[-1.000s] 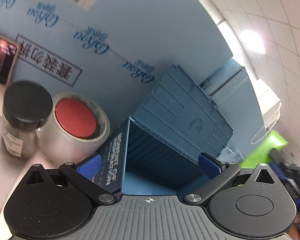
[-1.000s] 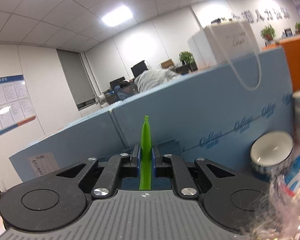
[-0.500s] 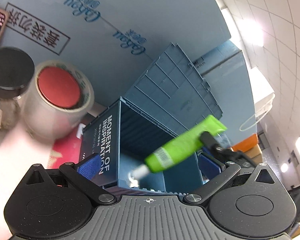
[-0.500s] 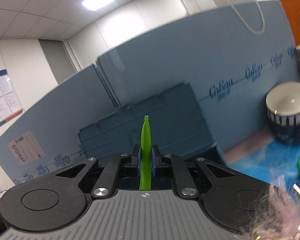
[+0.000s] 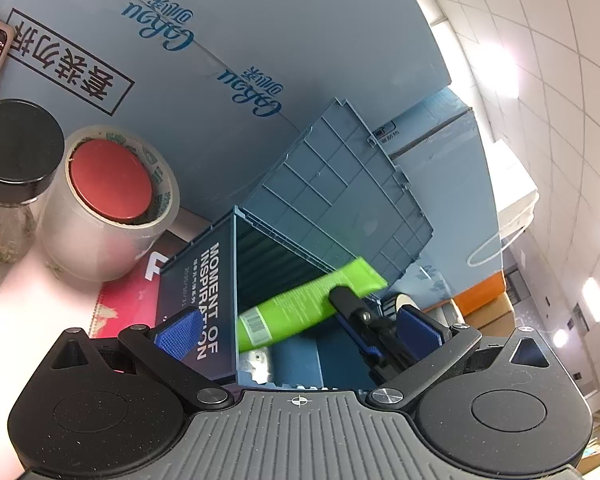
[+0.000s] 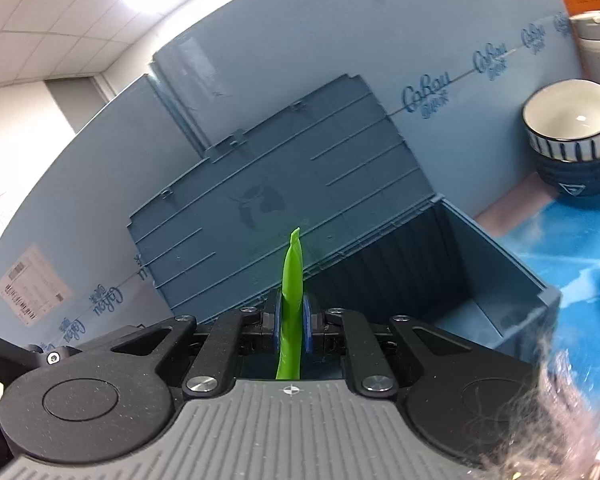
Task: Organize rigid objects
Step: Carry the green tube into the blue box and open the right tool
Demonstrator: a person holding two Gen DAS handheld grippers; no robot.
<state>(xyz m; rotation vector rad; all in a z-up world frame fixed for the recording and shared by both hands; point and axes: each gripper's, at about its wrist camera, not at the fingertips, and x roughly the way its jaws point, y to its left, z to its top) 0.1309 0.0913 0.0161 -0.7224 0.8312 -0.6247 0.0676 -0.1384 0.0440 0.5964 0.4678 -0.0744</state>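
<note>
Left wrist view shows the left gripper (image 5: 298, 330) with its blue pads (image 5: 179, 337) spread wide and nothing between them, hanging at the near edge of an open blue storage box (image 5: 224, 280) printed "MOMENT OF INSPIRATION". Only here is the green tube (image 5: 300, 310) seen lengthwise: it slants down into the box, barcode end lowest, flat crimped end up by the raised lid (image 5: 340, 200), with the right gripper (image 5: 352, 304) pinching it near that crimp. To the left stand a roll of clear tape (image 5: 108, 204) with a red disc in its core and a black-capped glass jar (image 5: 12, 176); a red notebook (image 5: 124, 300) lies beside the box.

Right wrist view gives the same green tube (image 6: 292, 292) edge-on, a thin blade clamped tight between the right gripper's (image 6: 291, 326) nearly closed pads. It alone shows the box's (image 6: 532, 296) bare blue floor, its lid (image 6: 280, 192) leaning against the foam board (image 6: 380, 40), and stacked bowls (image 6: 568, 140) on the right.
</note>
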